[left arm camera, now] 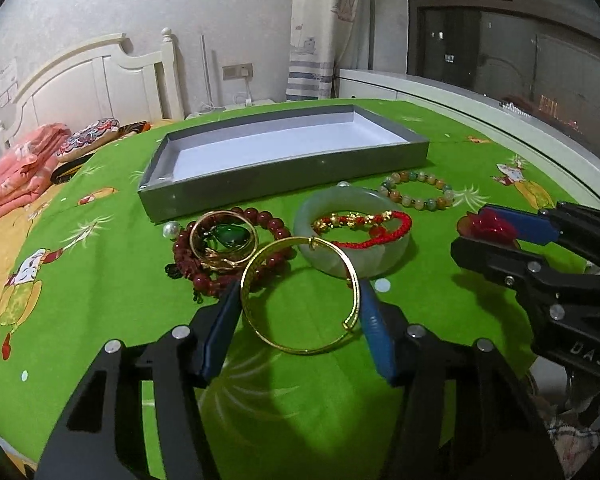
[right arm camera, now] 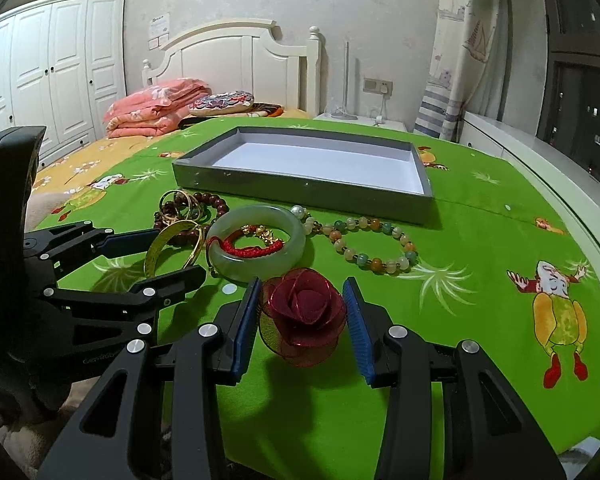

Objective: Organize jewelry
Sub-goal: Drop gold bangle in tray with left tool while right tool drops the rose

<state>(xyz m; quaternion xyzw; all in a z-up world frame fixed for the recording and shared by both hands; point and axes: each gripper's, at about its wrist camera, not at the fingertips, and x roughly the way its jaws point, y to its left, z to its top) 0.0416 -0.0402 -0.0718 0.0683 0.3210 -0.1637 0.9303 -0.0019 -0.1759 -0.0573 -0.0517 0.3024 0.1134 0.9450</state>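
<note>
A gold bangle [left arm camera: 300, 320] sits on the green cloth between the blue pads of my left gripper [left arm camera: 298, 286], which touch it on both sides; in the right wrist view the gold bangle [right arm camera: 172, 248] looks tilted up within the left gripper [right arm camera: 179, 253]. My right gripper [right arm camera: 302, 282] is shut on a red fabric rose [right arm camera: 304, 308], seen from the left as the rose [left arm camera: 490, 228] in the right gripper [left arm camera: 470, 228]. Behind them lie a jade bangle [left arm camera: 380, 258] ringing a red cord bracelet [left arm camera: 364, 224], a multicoloured bead bracelet [left arm camera: 416, 200], and dark red beads [left arm camera: 260, 216] under a thin gold ring with a green pendant [left arm camera: 228, 236].
An empty grey tray [left arm camera: 284, 184] with a white floor stands behind the jewelry. A loose pearl [left arm camera: 171, 231] lies by its near left corner. The green cloth [right arm camera: 480, 208] ends at a white ledge on the right. A bed with a pink quilt [right arm camera: 156, 112] is at the left.
</note>
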